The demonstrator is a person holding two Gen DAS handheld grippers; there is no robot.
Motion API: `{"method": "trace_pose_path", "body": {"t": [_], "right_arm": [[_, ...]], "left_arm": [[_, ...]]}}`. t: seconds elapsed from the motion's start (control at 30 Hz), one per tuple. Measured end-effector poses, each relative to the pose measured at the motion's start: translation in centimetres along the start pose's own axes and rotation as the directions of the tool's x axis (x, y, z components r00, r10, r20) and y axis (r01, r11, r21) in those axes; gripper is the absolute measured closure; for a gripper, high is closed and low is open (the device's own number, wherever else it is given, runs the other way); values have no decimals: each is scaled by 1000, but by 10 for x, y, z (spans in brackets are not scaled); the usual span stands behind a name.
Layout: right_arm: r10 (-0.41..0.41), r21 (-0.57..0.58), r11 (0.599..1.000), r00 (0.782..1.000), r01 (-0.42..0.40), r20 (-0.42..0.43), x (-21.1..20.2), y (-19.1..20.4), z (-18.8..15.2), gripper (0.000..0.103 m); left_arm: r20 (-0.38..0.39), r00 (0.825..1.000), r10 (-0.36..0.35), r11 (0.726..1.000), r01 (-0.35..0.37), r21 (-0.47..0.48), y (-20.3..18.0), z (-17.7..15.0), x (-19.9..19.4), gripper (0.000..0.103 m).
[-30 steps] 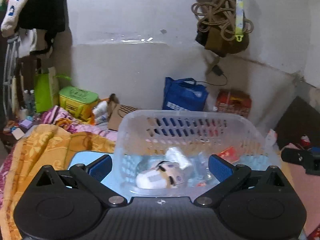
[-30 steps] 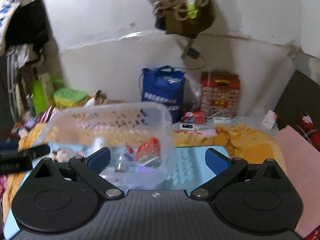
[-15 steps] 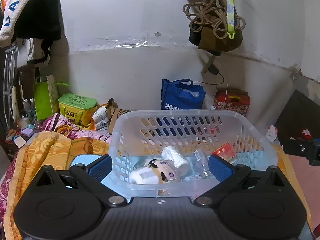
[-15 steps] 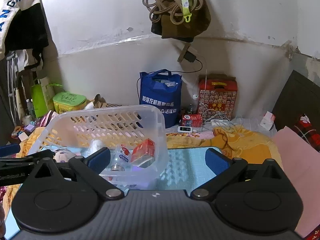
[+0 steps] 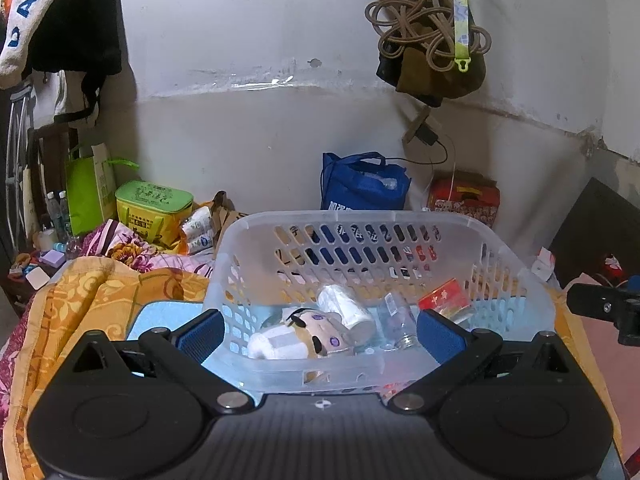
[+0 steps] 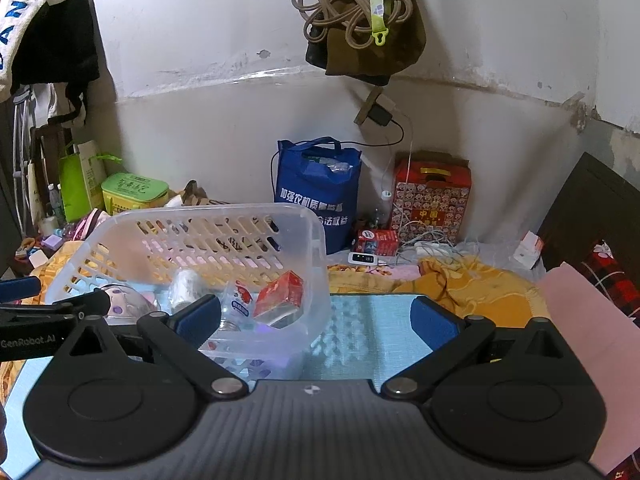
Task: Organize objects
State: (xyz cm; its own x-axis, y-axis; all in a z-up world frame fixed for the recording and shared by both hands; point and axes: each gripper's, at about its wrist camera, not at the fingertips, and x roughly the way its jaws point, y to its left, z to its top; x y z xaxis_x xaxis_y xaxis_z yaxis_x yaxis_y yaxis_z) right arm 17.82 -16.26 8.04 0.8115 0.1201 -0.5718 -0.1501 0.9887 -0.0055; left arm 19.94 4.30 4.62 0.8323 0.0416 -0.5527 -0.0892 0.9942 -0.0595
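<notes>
A clear plastic basket [image 5: 360,218] stands on a light blue mat [image 6: 360,328]. In it lie a small plush doll [image 5: 308,330], a white roll [image 5: 344,308], a clear little bottle [image 5: 396,320] and a red box [image 5: 444,298]. My left gripper [image 5: 320,334] is open and empty, its fingers on either side of the basket's near wall. My right gripper [image 6: 316,316] is open and empty, to the right of the basket [image 6: 224,216], over the mat. The red box [image 6: 280,294] and bottle [image 6: 236,304] show through the basket wall there.
A blue bag [image 6: 316,196], a red patterned box [image 6: 430,200] and a tangle of cables [image 6: 424,246] stand against the back wall. A green and yellow box [image 5: 154,208] sits far left. Orange and flowered blankets [image 5: 80,292] surround the mat. A pink cloth [image 6: 592,320] lies right.
Both grippers have pulled back and risen slightly from the basket, so more of its inside shows. Both stayed open and empty.
</notes>
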Motion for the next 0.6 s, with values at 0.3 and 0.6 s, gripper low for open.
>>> {"method": "trace_pose_path", "body": {"t": [0.3, 0.6], "right_arm": [[-10, -19, 1000, 1000, 10, -4, 2, 2, 0, 0], [-14, -16, 1000, 1000, 14, -19, 6, 3, -3, 0]], "left_arm": [[-1, 1000, -5, 1000, 5, 4, 0, -3, 3, 0], [31, 999, 26, 999, -27, 41, -8, -5, 3, 0]]}}
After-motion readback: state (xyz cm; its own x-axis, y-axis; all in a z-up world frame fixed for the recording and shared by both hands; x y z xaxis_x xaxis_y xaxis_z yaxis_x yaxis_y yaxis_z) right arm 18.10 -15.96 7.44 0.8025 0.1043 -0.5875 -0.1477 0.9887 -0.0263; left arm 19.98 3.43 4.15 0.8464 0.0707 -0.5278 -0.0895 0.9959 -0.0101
